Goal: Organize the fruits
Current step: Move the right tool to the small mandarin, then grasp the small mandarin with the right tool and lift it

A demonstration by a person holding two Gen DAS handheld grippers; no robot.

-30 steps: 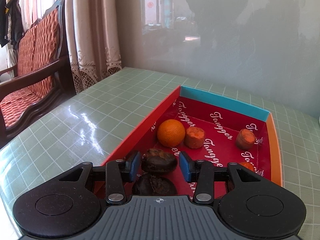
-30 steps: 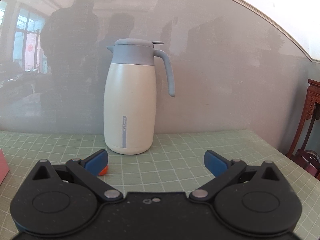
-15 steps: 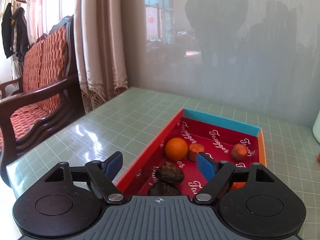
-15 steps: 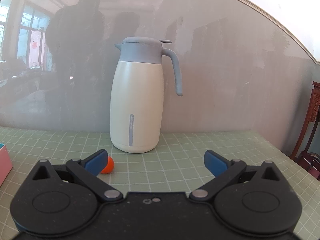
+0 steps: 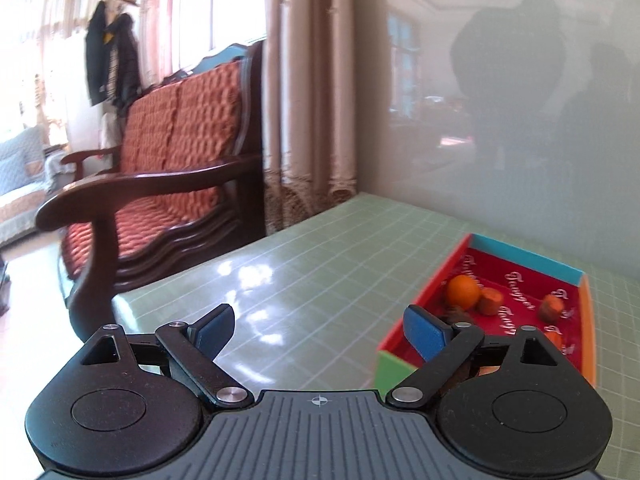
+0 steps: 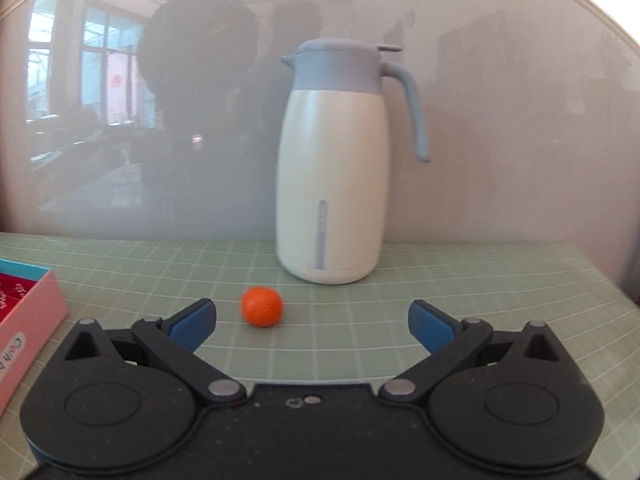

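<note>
Both tongs empty over the tabletop (image 6: 480, 280).
Left tongs (image 5: 320, 330) opening beside box (image 5: 416, 316); right tongs (image 6: 312, 322) wide apart, short of small orange (image 6: 262, 306).

The counter (image 5: 320, 280) wears a smooth, glossy green grid mat that throws back window glare. The box (image 5: 416, 320) looks like printed cardboard. The jug (image 6: 332, 184) has a satin cream body under a matt grey-blue plastic top. The bench (image 5: 168, 184) is polished dark wood with woven cloth cushions.
</note>
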